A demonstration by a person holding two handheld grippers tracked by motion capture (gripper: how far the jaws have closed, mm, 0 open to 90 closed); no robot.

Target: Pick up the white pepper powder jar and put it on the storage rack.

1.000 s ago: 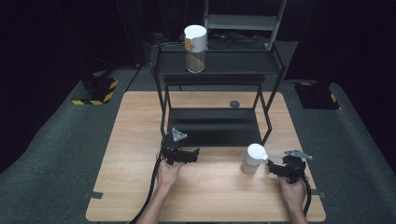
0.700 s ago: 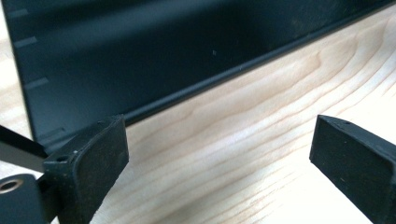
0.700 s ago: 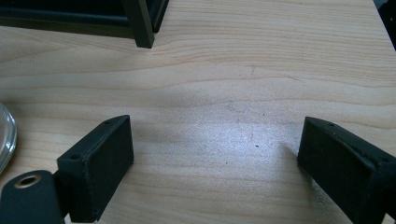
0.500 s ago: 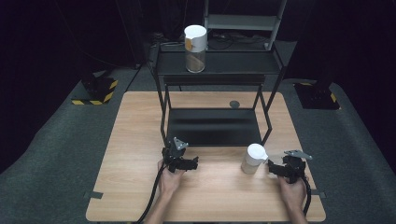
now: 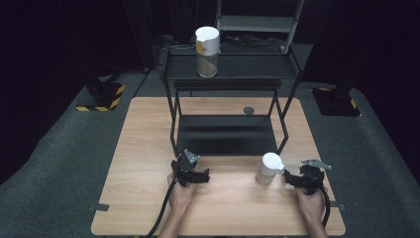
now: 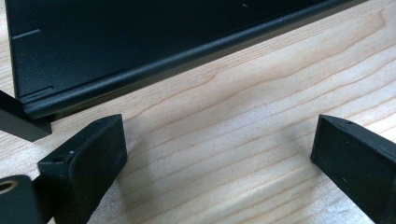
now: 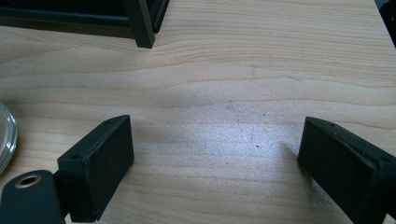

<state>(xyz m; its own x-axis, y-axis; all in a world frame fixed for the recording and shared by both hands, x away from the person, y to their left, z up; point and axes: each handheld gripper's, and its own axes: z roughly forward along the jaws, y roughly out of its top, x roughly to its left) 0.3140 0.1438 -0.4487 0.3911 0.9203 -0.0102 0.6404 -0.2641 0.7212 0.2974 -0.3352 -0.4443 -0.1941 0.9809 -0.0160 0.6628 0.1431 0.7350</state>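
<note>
A clear jar with a white lid (image 5: pixel 269 168) stands on the wooden table (image 5: pixel 148 139), just left of my right gripper (image 5: pixel 302 177). A second white-lidded jar (image 5: pixel 207 51) stands on the top shelf of the black rack (image 5: pixel 233 69). My left gripper (image 5: pixel 192 171) sits low over the table in front of the rack's lower shelf (image 6: pixel 116 51). Its jaws are open, with bare wood between them (image 6: pixel 219 140). The right gripper (image 7: pixel 217 135) is also open over bare wood. The jar's glass edge (image 7: pixel 5 137) shows at the left of the right gripper view.
A rack leg (image 7: pixel 139 23) stands on the table ahead of the right gripper. A small dark disc (image 5: pixel 248 110) lies on the table behind the rack. Black-and-yellow floor weights (image 5: pixel 101 96) sit off the table's far left corner.
My left gripper has sunk toward the table and drawn slightly nearer the person. The right gripper and both jars have not moved.
</note>
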